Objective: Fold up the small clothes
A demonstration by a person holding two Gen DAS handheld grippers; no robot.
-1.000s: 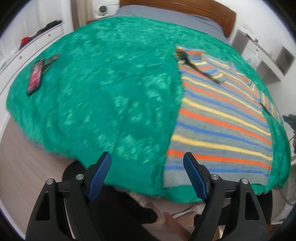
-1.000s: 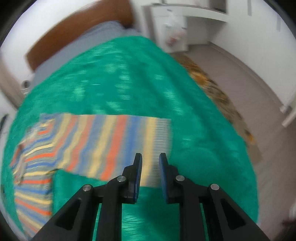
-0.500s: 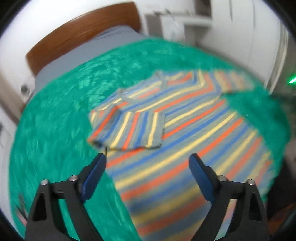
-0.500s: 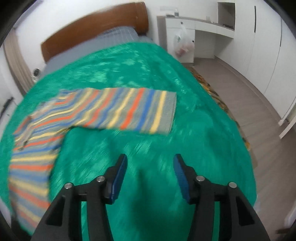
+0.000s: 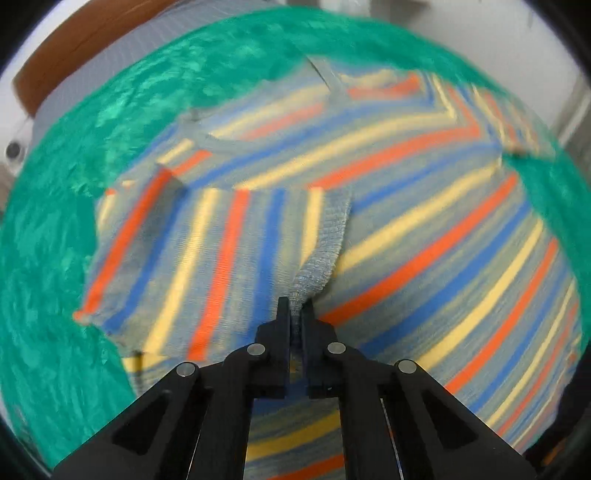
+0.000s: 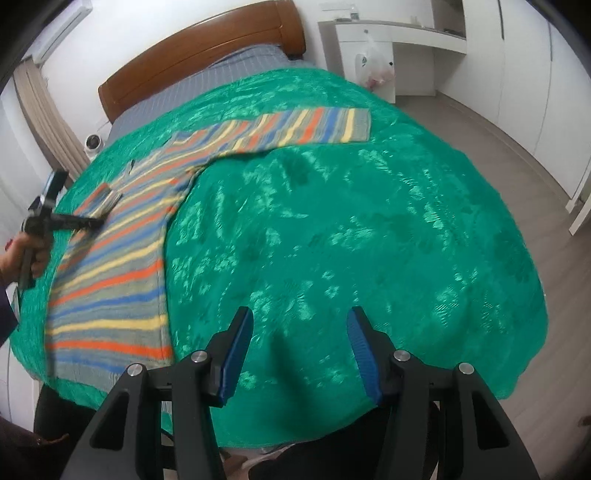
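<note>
Pinching the grey ribbed cuff of the folded-in sleeve (image 5: 229, 258), the left gripper (image 5: 295, 314) has its fingers closed tight on the knit; cuff fabric bunches up betw. the tips. Only the left wrist view shows this grip close up, w/ the striped sweater (image 5: 406, 221) filling most of the frame, neckline at 12 o'clock, sleeve lying across the chest toward 9 o'clock.

Right wrist view gives the wider room instead: green blanket (image 6: 369, 240) over the bed, wooden headboard (image 6: 207, 48) at 11 o'clock, white desk (image 6: 388, 33) w/ a plastic bag (image 6: 376, 70) at 1 o'clock. Sweater (image 6: 122, 266) lies flat at 9–10 o'clock on the blanket, its other sleeve (image 6: 295, 129) stretched straight out toward 12 o'clock. Same view catches the left gripper (image 6: 96, 222) from the side at 9 o'clock, tips on the sweater, person's hand (image 6: 26, 254) around its handle.

Right gripper (image 6: 299, 354) hangs above bare blanket, blue-padded fingers (image 6: 238, 350) wide apart, holding nothing, well apart from the sweater.

Count: 1 sweater, 2 sleeves (1 folded in, 1 extended), 2 grippers, 1 blanket.
</note>
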